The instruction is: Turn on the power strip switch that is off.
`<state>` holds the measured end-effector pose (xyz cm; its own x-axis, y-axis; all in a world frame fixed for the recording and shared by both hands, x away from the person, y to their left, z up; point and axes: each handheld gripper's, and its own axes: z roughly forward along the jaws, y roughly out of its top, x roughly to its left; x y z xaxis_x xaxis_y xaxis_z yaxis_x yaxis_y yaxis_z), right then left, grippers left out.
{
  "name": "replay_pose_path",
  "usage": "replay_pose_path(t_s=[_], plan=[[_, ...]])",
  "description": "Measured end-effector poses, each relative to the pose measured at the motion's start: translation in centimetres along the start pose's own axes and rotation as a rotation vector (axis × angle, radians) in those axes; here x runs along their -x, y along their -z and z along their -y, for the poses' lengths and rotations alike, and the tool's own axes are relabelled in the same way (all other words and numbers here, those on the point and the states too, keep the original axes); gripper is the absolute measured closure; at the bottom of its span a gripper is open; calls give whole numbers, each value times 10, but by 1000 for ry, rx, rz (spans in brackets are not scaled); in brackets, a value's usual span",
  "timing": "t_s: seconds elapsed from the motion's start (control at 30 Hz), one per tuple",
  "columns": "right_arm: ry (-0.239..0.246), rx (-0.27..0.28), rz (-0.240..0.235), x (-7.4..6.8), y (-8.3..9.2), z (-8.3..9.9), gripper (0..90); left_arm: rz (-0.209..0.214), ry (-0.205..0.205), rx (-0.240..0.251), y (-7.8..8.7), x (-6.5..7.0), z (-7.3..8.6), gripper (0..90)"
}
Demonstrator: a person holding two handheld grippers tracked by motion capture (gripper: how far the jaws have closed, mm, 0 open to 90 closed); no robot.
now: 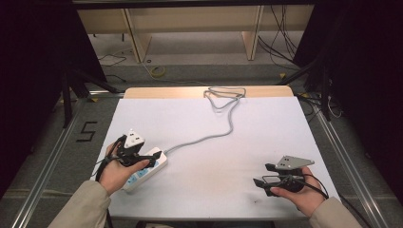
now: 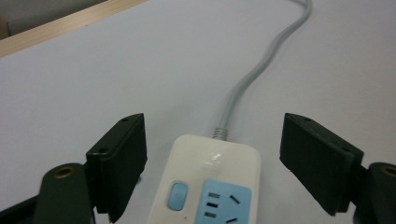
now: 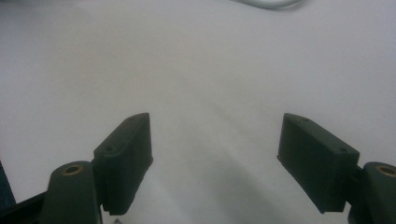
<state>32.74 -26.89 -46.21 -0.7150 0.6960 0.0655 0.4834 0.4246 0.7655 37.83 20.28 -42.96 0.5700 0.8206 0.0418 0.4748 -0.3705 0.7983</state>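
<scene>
Left tool (image 2: 212, 158) stood wide open around the white plastic power strip (image 2: 210, 182), lower left of the white surface (image 1: 214, 137), pads clear. Right tool (image 3: 215, 158) open, empty. Next likely needs closing squarely on the strip.

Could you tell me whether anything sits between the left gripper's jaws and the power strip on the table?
Nothing visible does. In the left gripper view the left gripper has its jaws spread wide on either side of the white power strip, with a bare gap at each side and nothing else between them.

Probably a lab: aluminium frame rails (image 1: 46, 156), floor cables (image 1: 280, 45), white-covered table (image 1: 266, 133), black curtains (image 1: 28, 71).
</scene>
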Motion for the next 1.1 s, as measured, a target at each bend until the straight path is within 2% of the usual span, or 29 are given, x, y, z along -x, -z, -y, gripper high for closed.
replay_pose_path(t_s=[0.33,0.57,0.8,1.1], plan=[[1,3,-1,0,0,0,262,121,-89,37,-1,24,-4,176],[2,4,-2,0,0,0,262,174,-140,39,-1,39,-4,172],[1,4,-4,0,0,0,262,205,-193,47,0,49,-1,173],[1,6,-6,-1,0,0,261,201,-239,32,3,57,7,175]])
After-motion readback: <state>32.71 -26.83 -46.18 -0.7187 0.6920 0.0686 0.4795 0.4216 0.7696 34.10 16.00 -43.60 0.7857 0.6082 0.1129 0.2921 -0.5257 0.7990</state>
